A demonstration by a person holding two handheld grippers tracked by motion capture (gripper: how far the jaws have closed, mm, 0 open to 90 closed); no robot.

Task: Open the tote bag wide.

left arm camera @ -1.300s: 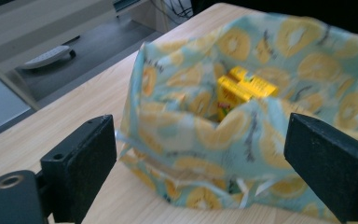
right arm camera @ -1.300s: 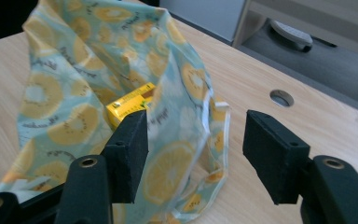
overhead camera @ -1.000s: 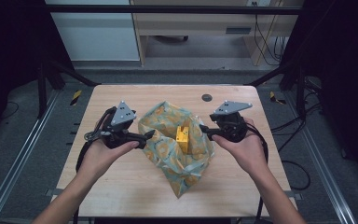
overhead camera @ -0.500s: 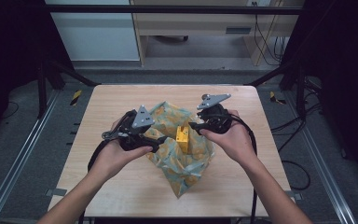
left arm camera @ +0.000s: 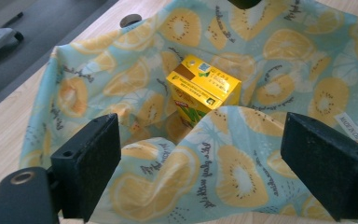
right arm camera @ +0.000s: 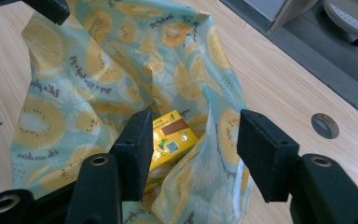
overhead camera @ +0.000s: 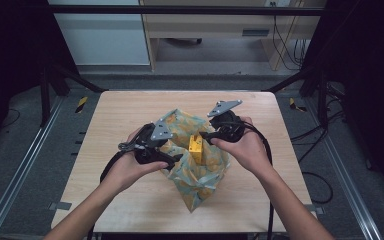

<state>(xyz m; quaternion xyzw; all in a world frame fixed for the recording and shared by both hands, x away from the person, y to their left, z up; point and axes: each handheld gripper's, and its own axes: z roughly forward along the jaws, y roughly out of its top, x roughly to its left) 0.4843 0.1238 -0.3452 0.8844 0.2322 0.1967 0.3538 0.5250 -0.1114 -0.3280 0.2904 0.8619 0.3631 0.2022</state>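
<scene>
Cloth (overhead camera: 200, 172), printed with citrus slices, lies rumpled around the yellow juice carton (left arm camera: 204, 91) so its corners can be folded up over the box. The carton stands just beyond my left fingertips and straight ahead of my right ones, in the hollow of the wrap. My left gripper (left arm camera: 214, 163) has just been opening; its fingers (left arm camera: 91, 161) stand wide apart with a raised fold of cloth between them, not pinched. My right gripper (right arm camera: 193, 149) has also been opening, jaws apart astride the far fold; I think unpressed. Both hands reach inward, tilted down, facing each other across the box.
</scene>
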